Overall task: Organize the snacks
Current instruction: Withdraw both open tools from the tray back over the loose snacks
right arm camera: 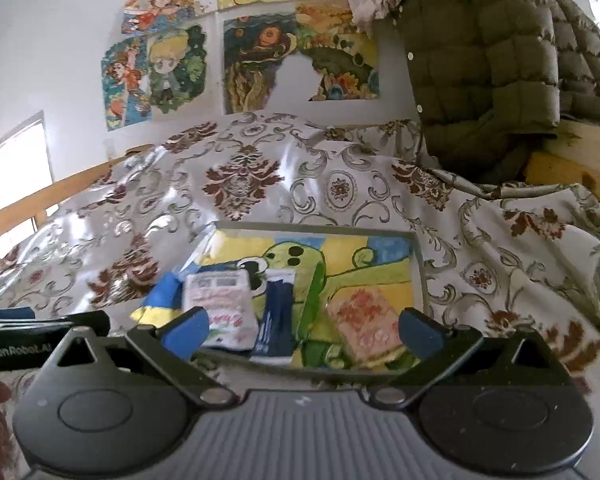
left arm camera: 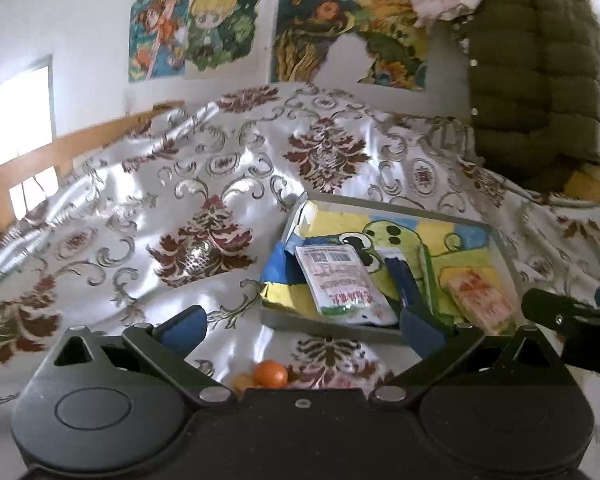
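Note:
A shallow tray point(left arm camera: 380, 202) with a green cartoon frog on its floor lies on the patterned cloth. Inside it are a white snack packet point(left arm camera: 340, 280), a dark blue packet point(left arm camera: 404, 276) and a pink-orange packet point(left arm camera: 480, 300). A small orange fruit point(left arm camera: 271, 373) sits on the cloth just in front of my left gripper point(left arm camera: 303, 328), which is open and empty, short of the tray's near rim. In the right wrist view the tray point(right arm camera: 316, 227) holds the same white packet point(right arm camera: 220, 304), blue packet point(right arm camera: 276, 316) and pink packet point(right arm camera: 364, 320). My right gripper point(right arm camera: 304, 332) is open and empty.
A crumpled blue and yellow wrapper point(left arm camera: 278, 276) hangs over the tray's left corner. An olive quilted jacket point(left arm camera: 540, 80) hangs at the back right, above yellow wooden blocks point(right arm camera: 572, 160). A wooden rail point(left arm camera: 100, 136) borders the cloth at the left. Posters point(left arm camera: 196, 32) cover the wall.

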Demonstrator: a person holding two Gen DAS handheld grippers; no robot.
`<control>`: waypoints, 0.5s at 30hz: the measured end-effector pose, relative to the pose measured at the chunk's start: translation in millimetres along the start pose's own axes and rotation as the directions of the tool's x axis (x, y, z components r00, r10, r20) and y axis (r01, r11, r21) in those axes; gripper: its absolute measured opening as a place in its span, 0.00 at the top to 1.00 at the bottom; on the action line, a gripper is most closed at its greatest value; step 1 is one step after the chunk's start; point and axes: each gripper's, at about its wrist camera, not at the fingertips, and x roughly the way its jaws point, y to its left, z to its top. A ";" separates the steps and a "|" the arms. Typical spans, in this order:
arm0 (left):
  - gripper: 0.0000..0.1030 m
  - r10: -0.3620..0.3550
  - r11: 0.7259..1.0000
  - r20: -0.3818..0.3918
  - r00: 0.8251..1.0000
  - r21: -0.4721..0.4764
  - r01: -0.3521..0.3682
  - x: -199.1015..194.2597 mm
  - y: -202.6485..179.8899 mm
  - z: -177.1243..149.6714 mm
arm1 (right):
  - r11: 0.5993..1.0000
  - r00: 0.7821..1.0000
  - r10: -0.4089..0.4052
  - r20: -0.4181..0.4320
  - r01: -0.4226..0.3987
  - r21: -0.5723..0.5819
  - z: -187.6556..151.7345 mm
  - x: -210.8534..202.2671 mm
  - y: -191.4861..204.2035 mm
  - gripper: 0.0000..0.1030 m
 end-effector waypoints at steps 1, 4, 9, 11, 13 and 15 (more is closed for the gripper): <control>0.01 -0.001 1.000 0.005 1.000 0.010 0.001 -7.3 -1.1 -3.7 | 1.000 1.000 0.001 0.007 -0.001 -0.010 -3.4 -8.8 1.7 0.00; 0.01 -0.008 1.000 0.005 1.000 0.006 0.008 -30.4 -0.1 -16.4 | 0.999 0.999 -0.010 0.032 0.011 -0.035 -12.9 -32.3 6.2 0.00; 0.01 -0.013 1.000 0.012 1.000 -0.025 0.013 -55.7 5.5 -30.6 | 0.998 0.998 -0.031 0.055 0.033 -0.045 -25.0 -62.9 9.9 0.00; 0.01 -0.004 1.000 0.016 1.000 -0.020 0.005 -63.0 7.1 -34.9 | 0.998 0.998 -0.035 0.053 0.038 -0.043 -29.0 -72.0 11.1 0.00; 0.01 0.005 1.000 0.019 1.000 -0.019 -0.004 -70.5 8.9 -40.1 | 0.999 0.998 -0.036 0.051 0.038 -0.036 -33.3 -79.2 11.5 0.00; 0.01 0.009 1.000 0.018 1.000 -0.026 -0.009 -76.5 10.9 -44.5 | 0.999 0.998 -0.036 0.046 0.038 -0.030 -38.2 -84.9 11.7 0.00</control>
